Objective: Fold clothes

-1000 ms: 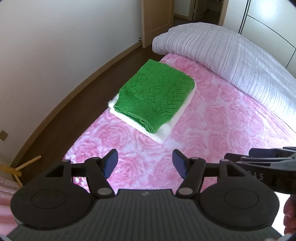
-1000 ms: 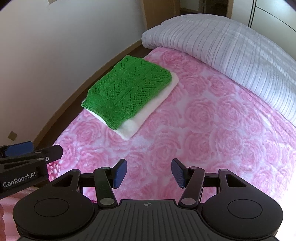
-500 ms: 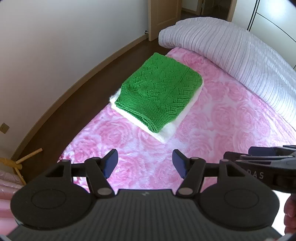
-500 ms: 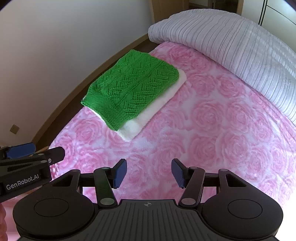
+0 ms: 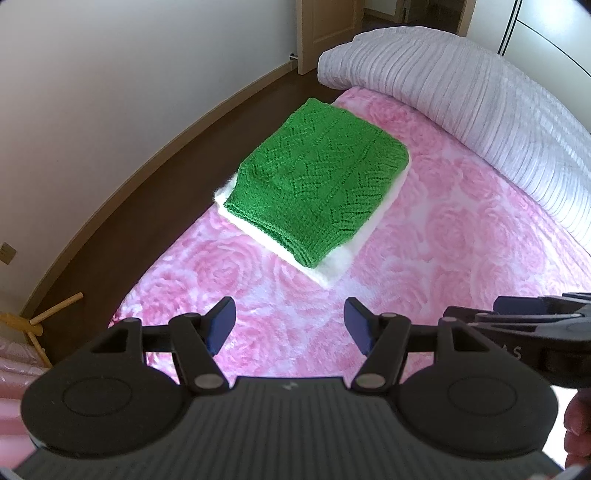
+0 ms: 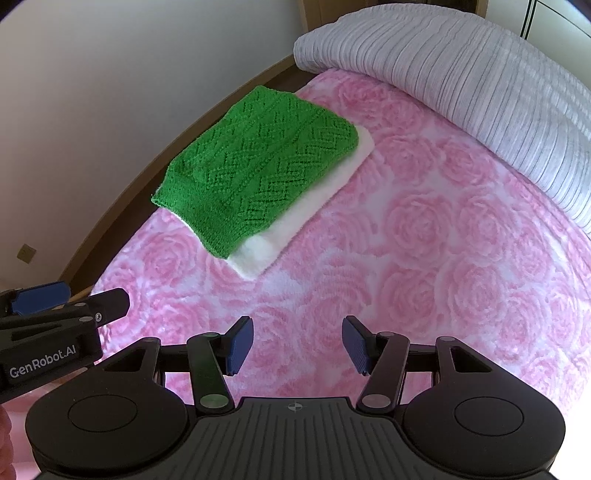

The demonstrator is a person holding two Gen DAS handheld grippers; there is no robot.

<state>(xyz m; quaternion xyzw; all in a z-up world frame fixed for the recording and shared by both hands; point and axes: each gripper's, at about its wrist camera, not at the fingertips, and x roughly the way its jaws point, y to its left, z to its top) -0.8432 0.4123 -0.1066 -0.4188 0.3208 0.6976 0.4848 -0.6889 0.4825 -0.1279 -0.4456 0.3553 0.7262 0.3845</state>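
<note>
A folded green knitted garment (image 5: 317, 184) (image 6: 258, 166) lies on top of a folded white fluffy garment (image 5: 332, 269) (image 6: 295, 221), near the left edge of the pink rose-patterned bed cover (image 5: 443, 236) (image 6: 424, 240). My left gripper (image 5: 290, 325) hovers over the cover in front of the stack, open, with nothing between its blue pads. My right gripper (image 6: 297, 341) is also open and empty, a little to the right of the stack's near corner. Each gripper shows at the edge of the other's view: the right gripper (image 5: 524, 314) and the left gripper (image 6: 66, 299).
A rolled lilac-white quilt (image 5: 461, 92) (image 6: 461, 66) lies across the far side of the bed. Dark wooden floor (image 5: 147, 192) and a white wall (image 5: 110, 92) run along the left. A yellow wooden stand (image 5: 33, 325) sits on the floor; a door (image 5: 328, 29) stands beyond.
Both grippers have drifted down and closer, so the stacked clothes sit slightly larger and more central in view. Jaws stayed open; the clothes have not moved.
</note>
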